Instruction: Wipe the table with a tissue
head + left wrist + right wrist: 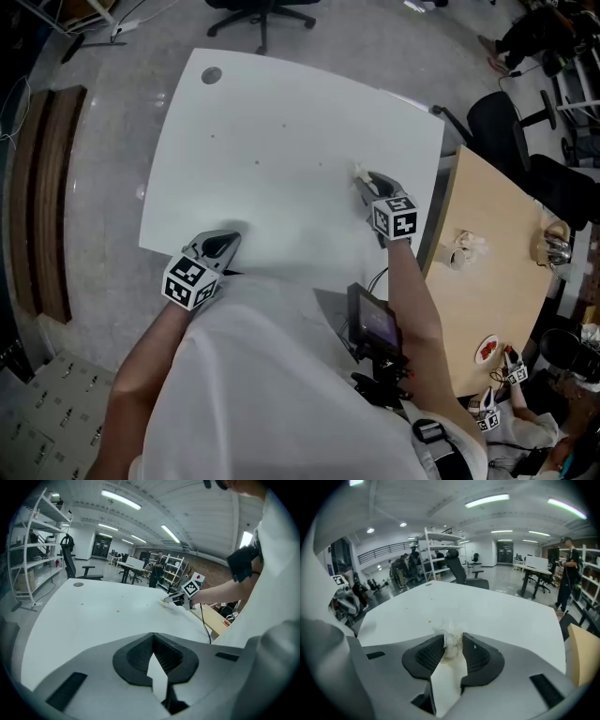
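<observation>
Right gripper [364, 178] pinches a crumpled tissue [450, 640] low over the table [281, 103], near its right edge.

The wad sits only between the jaw tips and little of it pokes out beyond them, so a hard drag could pull it loose or tear it. A steep tilt could put bare jaw on the top instead of paper. Whether the tissue touches the surface now, I cannot tell. The specks [256, 161] lie well apart from it, toward the middle, and a short stroke would likely miss them. The left gripper [225, 246] rests at the near edge, jaws pressed together and empty, so it steadies nothing.
</observation>
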`<state>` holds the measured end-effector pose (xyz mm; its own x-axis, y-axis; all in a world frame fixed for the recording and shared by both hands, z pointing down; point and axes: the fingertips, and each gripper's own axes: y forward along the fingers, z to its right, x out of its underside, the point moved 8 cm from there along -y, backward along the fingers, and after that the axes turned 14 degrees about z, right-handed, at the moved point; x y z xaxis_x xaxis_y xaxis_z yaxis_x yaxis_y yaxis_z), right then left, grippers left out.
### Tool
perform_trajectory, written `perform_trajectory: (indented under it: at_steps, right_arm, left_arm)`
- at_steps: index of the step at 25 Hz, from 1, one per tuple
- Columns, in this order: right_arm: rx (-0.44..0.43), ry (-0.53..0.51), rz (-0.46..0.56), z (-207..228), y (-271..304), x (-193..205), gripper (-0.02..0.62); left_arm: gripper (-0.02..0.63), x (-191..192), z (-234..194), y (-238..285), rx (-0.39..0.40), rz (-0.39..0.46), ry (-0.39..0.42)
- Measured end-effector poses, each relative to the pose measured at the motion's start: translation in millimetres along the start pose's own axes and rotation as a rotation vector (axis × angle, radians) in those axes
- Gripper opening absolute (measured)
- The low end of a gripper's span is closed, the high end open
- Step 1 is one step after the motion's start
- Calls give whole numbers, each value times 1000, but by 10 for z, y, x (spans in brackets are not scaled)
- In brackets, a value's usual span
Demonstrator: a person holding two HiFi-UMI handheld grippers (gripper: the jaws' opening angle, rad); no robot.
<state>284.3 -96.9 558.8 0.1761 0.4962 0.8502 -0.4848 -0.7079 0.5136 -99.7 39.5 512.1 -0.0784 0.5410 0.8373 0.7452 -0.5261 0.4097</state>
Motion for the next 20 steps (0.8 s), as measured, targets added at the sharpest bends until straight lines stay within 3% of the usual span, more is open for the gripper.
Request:
perform_trajectory:
  at_steps: [4, 7, 14, 20]
  right_arm:
    - [153, 91, 48, 391, -6, -49, 118]
    - [252, 73, 47, 685, 79, -121, 118]
    - [375, -136, -26, 1101, 503, -336, 118]
    - [359, -364, -128, 957, 710, -364, 117]
  left_arm:
    - [6, -6, 61, -25, -18, 4, 5]
    - [5, -2, 101, -99, -45, 6, -11]
    - [5, 85, 124, -182, -98, -18, -48]
    - [5, 106, 88, -207, -121, -35, -67]
